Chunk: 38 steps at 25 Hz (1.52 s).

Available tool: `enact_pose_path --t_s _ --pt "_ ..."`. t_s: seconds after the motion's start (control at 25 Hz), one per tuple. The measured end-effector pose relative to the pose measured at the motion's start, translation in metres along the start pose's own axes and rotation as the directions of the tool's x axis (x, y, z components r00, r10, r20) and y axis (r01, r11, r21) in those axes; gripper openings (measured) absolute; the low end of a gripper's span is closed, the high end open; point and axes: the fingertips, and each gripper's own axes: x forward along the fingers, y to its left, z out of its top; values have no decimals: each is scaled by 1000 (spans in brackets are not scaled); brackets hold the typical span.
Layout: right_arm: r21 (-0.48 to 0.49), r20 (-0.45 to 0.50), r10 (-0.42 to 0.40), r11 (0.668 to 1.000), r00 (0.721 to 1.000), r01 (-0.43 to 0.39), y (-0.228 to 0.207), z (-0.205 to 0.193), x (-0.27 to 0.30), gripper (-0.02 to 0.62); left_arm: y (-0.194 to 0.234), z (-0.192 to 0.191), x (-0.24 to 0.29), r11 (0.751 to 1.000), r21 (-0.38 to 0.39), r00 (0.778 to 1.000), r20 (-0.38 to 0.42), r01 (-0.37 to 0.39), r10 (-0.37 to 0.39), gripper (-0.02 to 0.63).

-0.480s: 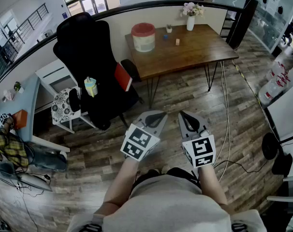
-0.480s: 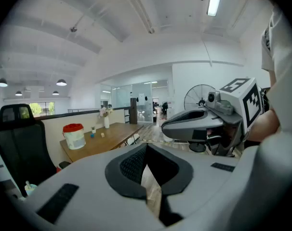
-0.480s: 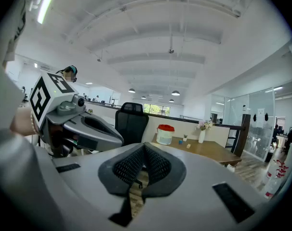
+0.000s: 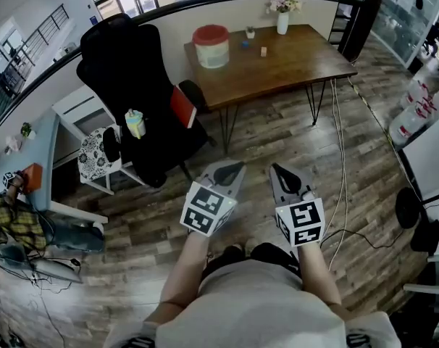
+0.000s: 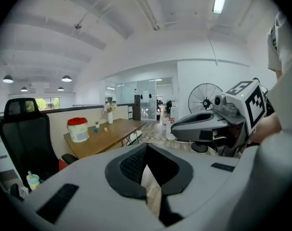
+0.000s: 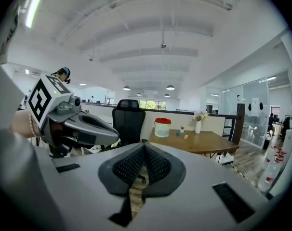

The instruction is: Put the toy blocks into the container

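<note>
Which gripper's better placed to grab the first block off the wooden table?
Right, marginally. Both are shut, empty, far from the brown wooden table. The right gripper points nearly at the small tan block; the left gripper aims off to the table's right.
</note>
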Motion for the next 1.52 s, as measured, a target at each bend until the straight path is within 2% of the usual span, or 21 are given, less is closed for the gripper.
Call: enact_pose_path --t_s 0.24,0.4,0.48,0.6,0.72,0.88,1.12,1.28,1.52 --pt "73 65 18 997 998 -23 -3 7 -4 10 -8 4 0 999 -21 998 31 50 -49 15" --pt "91 60 30 995 998 -35 -12 2 -2 34 -9 2 3 999 -24 999 29 43 -42 15" --pt "97 53 40 994 998 -45 -15 -1 -1 80 -7 2 6 999 -32 999 34 32 -31 15" --pt "87 55 47 995 997 -51 -20 -3 0 102 -7 1 13 999 -36 999 32 25 -24 15" --pt "70 65 52 996 997 -56 -30 -4 -1 156 -12 2 24 999 -41 999 31 29 -28 15" --pt "53 78 50 997 996 -54 -41 -6 -3 278 -21 4 40 998 -45 998 34 47 -46 15" --pt "71 67 52 996 996 -57 -52 -18 -8 347 -39 -3 52 996 -54 998 6 68 -68 15" --pt "122 51 29 992 998 -35 -67 -30 -4 360 -42 -8 61 996 -52 997 -24 72 -73 15" --pt "147 58 18 989 998 -26 -90 -28 19 360 -18 -4 79 997 -58 998 -32 49 -51 15"
